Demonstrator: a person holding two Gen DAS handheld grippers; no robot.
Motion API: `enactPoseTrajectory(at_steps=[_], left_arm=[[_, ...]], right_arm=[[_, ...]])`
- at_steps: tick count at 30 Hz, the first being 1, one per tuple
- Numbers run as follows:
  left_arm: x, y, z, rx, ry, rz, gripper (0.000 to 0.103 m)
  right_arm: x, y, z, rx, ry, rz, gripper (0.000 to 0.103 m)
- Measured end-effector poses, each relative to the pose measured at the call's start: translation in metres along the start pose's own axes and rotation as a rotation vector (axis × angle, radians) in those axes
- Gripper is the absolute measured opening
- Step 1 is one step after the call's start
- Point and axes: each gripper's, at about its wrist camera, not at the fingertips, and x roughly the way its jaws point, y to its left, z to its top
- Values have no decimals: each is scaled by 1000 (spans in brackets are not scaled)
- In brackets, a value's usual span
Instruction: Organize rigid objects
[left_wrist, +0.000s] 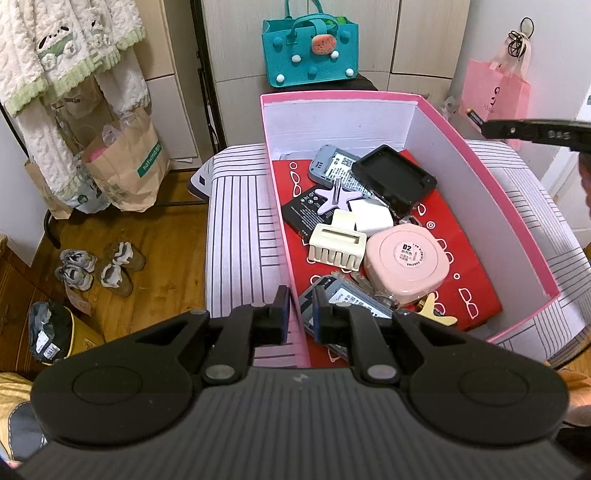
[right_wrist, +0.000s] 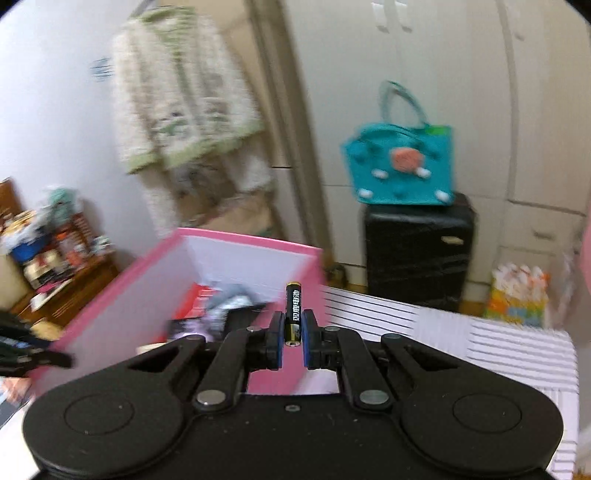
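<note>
The left gripper (left_wrist: 300, 314) pinches the near wall of the pink cardboard box (left_wrist: 509, 206), which is crowded inside. The right gripper (right_wrist: 293, 334) clamps a black-and-gold cylindrical battery (right_wrist: 294, 312) upright, above the box's far rim. Striped white cushion (right_wrist: 498, 339) beyond lies bare.

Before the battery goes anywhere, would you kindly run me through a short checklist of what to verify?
1. Right gripper shut on the black-and-gold cylindrical battery: ok.
2. Battery seated squarely: ok, upright between the pads, its top standing out above them.
3. Left gripper steadying the pink cardboard box: ok, clamped on its near-left wall.
4. Free spot inside the box: cannot tell for certain; bare red lining shows to the right of the round pink plastic case.
5. Right wrist view sharp enough to aim: not ok, the background is motion-blurred.
</note>
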Motion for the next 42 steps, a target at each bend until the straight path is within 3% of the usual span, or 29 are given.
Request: enactPoseTrajectory(at_steps=[2, 11, 16, 25, 34, 38, 42], left_arm=[[0, 1, -1, -12, -2, 2, 11], [-3, 4, -5, -33, 8, -3, 9], [-3, 9, -5, -77, 15, -23, 9], [-2, 6, -4, -58, 12, -21, 9], [-7, 8, -6, -76, -6, -28, 10], [-17, 0, -12, -51, -27, 4, 10], [-36, -8, -15, -39, -56, 26, 10]], right_arm=[[2, 17, 3, -45, 18, 40, 11], [43, 69, 7, -246, 116, 38, 11], [64, 57, 11, -215, 144, 18, 11], [85, 58, 8, -224, 168, -15, 12], [52, 48, 11, -110, 92, 17, 16], [26, 46, 2, -78, 76, 60, 17], [-3, 50, -7, -75, 31, 67, 24]])
